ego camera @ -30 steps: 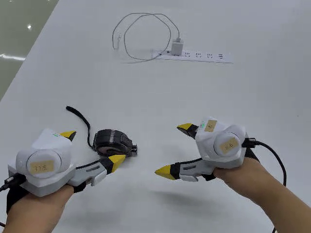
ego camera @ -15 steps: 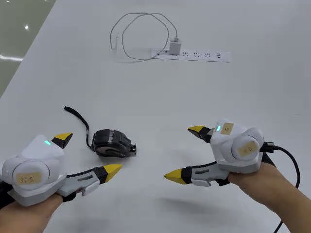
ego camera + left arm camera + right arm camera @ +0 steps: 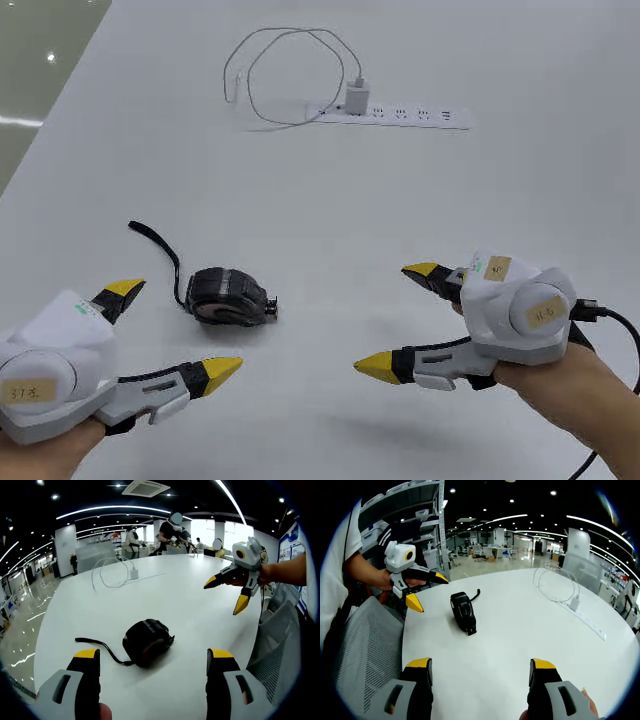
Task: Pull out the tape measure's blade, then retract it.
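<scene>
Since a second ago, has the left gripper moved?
Yes. The left gripper backed away from the round black tape measure, toward the person.

- Big white surface (image 3: 480, 190), round edge.
- Shiny green floor (image 3: 40, 80) at 10 o'clock.
- Long ceiling lights (image 3: 510, 517) glow at 12 o'clock.
- Grey mesh chair (image 3: 365, 645) at 8 o'clock.

On the left tongs (image 3: 173, 328) a tan sticker (image 3: 27, 391) carries handwriting that seems to begin "31" (the rest is too small to tell). The right tongs (image 3: 396, 318) bear a side sticker (image 3: 540, 315) and a top sticker (image 3: 497, 267), both handwritten, neither readable.
</scene>
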